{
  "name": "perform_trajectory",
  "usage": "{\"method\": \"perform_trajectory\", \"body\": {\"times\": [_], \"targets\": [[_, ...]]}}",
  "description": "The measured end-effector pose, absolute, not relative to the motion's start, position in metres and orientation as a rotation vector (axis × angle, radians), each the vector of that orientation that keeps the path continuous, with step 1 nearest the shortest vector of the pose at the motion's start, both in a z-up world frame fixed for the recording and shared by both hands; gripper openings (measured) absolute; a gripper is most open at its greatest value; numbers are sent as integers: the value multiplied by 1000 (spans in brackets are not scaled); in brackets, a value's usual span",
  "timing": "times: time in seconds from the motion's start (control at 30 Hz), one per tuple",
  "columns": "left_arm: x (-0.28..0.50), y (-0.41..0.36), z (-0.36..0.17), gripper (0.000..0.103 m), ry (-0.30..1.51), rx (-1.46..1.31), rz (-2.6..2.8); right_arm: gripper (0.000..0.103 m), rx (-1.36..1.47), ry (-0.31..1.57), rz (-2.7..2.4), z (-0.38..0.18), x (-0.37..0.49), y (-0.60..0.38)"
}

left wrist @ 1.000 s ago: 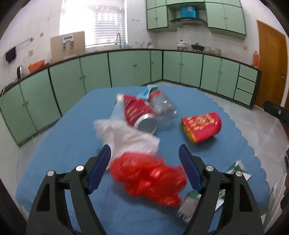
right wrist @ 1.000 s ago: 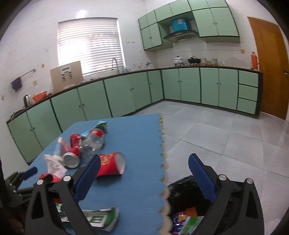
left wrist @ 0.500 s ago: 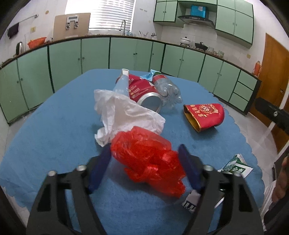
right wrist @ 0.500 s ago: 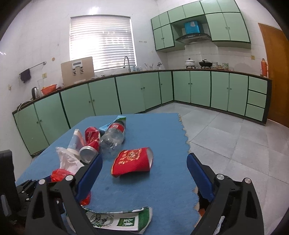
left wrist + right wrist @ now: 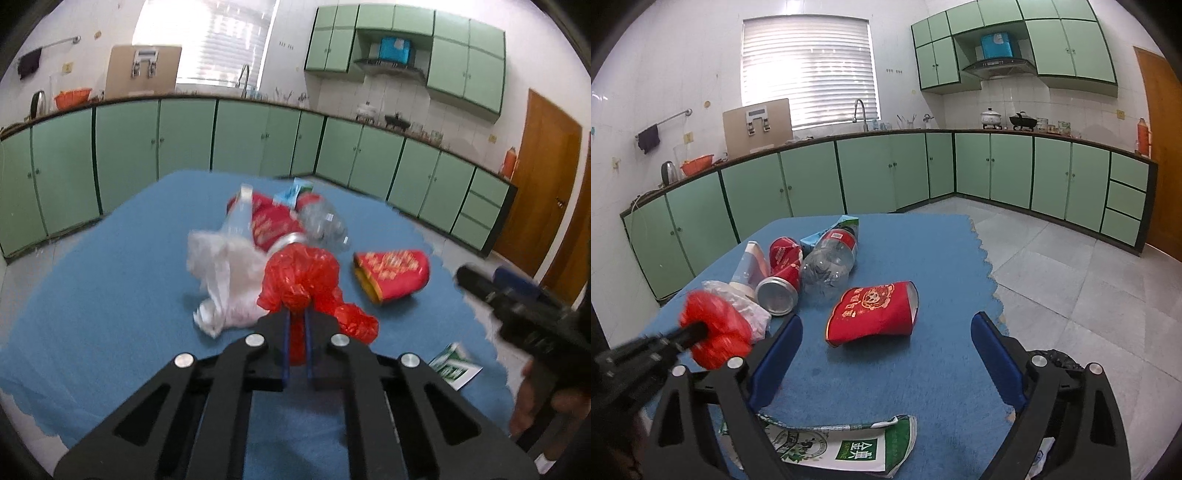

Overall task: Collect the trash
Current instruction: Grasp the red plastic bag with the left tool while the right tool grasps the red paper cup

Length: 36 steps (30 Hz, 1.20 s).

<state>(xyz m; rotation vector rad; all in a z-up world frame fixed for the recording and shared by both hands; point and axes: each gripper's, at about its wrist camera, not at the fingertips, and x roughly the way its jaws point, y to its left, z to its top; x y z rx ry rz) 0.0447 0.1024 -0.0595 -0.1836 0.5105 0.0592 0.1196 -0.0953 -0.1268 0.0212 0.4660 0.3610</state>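
A crumpled red plastic bag (image 5: 306,273) lies at the near side of the blue table (image 5: 110,277). My left gripper (image 5: 296,314) has it: the jaws are closing tight and the blue pads pinch a fold of the bag. From the right wrist view the same red plastic bag (image 5: 713,325) bulges around the tip of the left gripper (image 5: 690,332). My right gripper (image 5: 886,325) stands wide open with nothing between its fingers, low over the table just short of a flattened red paper cup (image 5: 875,314). The right gripper (image 5: 480,280) also shows at the right edge of the left wrist view.
A white plastic bag (image 5: 225,266), a red can (image 5: 777,295), a clear bottle (image 5: 827,266) and a small tube lie clustered mid-table. A green-and-white carton (image 5: 842,443) lies at the near edge. A black trash bag (image 5: 1060,360) sits on the floor at the right.
The left jaws went from wide open around the red bag to shut on it, and the bag is bunched up. The right gripper swung from over the trash bag to over the table.
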Motion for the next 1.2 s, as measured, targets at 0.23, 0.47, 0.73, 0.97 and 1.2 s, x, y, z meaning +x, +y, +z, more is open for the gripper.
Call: {"method": "perform_trajectory", "body": {"times": [0.23, 0.47, 0.73, 0.97, 1.2], "targets": [[64, 101, -45, 4, 437, -147, 84, 91, 45, 476, 361, -129, 134, -91], [88, 110, -59, 4, 462, -129, 117, 91, 49, 496, 358, -135, 153, -76], [92, 123, -70, 4, 497, -131, 119, 91, 20, 579, 354, -147, 175, -56], [91, 134, -70, 4, 503, -139, 128, 95, -101, 641, 325, -151, 186, -37], [93, 131, -72, 4, 506, -159, 118, 80, -142, 730, 304, -159, 197, -30]]}}
